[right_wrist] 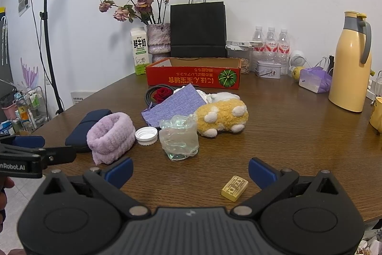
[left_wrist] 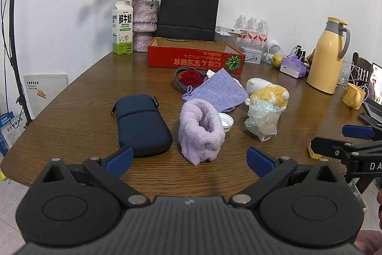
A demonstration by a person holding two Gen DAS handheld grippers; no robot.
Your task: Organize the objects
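Both hand-held grippers, left (left_wrist: 188,160) and right (right_wrist: 189,170), gape empty; the soft, light lilac headband (left_wrist: 200,130) beside the navy pouch (left_wrist: 143,123) should squash easily, pinched across its rim.

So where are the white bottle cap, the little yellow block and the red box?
white bottle cap (right_wrist: 146,135), right wrist view, its rim.
yellow block (right_wrist: 234,188), right wrist view, top face.
red box (left_wrist: 195,60), left wrist view, front wall.

My left hand-held gripper (left_wrist: 189,160) is matte black plastic with a ribbed grey centre panel, two round disc housings, silver pivot pins and blue pads on its fingers (left_wrist: 119,160). My right hand-held gripper (right_wrist: 191,170) has the same build and colours. From the side, its black frame carries white lettering, partly cut off at the edge.
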